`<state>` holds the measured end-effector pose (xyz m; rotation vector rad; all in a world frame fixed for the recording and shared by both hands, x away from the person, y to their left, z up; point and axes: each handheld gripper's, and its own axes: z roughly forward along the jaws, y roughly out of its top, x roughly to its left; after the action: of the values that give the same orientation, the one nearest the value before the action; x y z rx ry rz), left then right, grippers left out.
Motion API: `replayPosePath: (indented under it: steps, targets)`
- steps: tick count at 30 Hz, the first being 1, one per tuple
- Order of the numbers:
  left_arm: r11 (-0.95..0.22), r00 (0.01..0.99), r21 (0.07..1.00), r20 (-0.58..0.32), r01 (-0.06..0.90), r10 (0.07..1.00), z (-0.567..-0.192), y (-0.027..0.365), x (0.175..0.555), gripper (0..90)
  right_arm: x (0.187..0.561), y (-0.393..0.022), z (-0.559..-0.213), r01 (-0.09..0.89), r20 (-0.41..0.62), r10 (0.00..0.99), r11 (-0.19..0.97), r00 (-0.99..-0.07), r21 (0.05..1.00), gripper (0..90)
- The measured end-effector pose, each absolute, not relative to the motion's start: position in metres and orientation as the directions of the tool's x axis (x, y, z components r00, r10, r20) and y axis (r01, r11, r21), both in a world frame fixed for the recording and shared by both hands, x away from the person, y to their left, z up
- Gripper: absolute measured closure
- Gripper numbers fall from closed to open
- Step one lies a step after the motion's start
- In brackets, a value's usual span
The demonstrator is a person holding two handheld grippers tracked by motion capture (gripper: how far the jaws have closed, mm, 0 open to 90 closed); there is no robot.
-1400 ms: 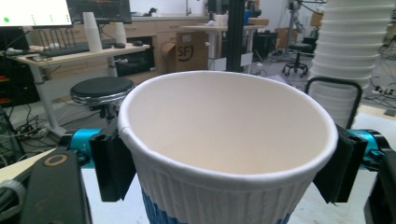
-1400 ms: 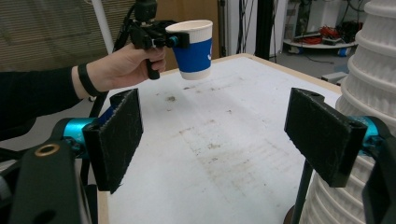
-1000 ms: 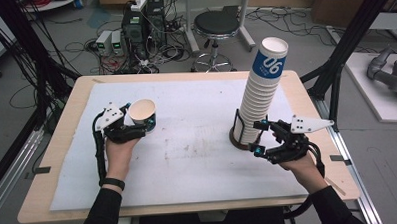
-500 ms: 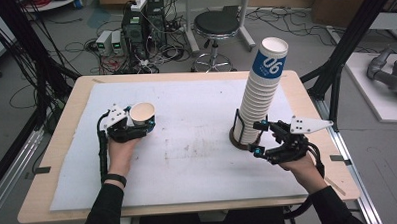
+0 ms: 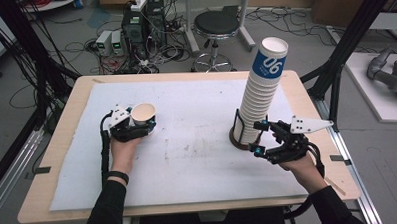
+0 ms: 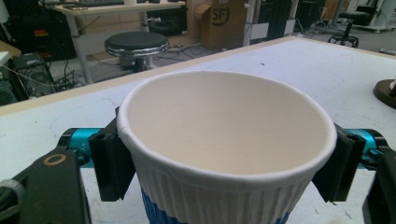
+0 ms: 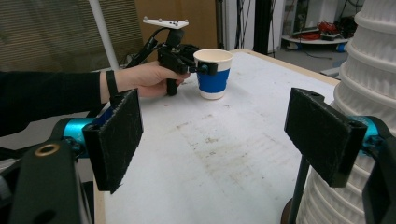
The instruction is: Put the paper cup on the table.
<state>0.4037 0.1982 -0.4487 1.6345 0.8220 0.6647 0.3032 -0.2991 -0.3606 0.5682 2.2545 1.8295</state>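
A white paper cup (image 5: pixel 143 114) with a blue band stands upright at the table's left, and its base looks to rest on the white sheet (image 5: pixel 188 157). My left gripper (image 5: pixel 142 125) is shut on it, with a black pad pressed against each side just under the rim (image 6: pixel 224 100). From the right gripper view the same cup (image 7: pixel 212 74) sits far off in that gripper. My right gripper (image 5: pixel 257 138) is open with nothing between its pads (image 7: pixel 116 135). It stays low beside a tall stack of paper cups (image 5: pixel 261 95) in a dark round holder (image 5: pixel 236 140).
The stack (image 7: pixel 373 93) leans slightly and rises well above my right hand. The white sheet covers most of the wooden table (image 5: pixel 67 121). A black stool (image 5: pixel 216 26) and electronics boxes (image 5: pixel 133 24) stand on the floor beyond the far edge. Black frame posts (image 5: pixel 344 42) flank the table.
My left gripper has sunk a little with the cup, which now stands more upright near the table. The right gripper and the stack have not moved.
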Motion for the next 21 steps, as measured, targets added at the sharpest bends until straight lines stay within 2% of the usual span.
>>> replayPosePath:
  steps: [21]
  targets:
    - [-0.145,0.59,0.966,-0.01,0.215,0.807,-0.4472,0.1968,0.3997,14.7,0.3043,-0.2986,-0.3607,0.171,0.091,0.403,0.165,-0.91,0.971,19.8]
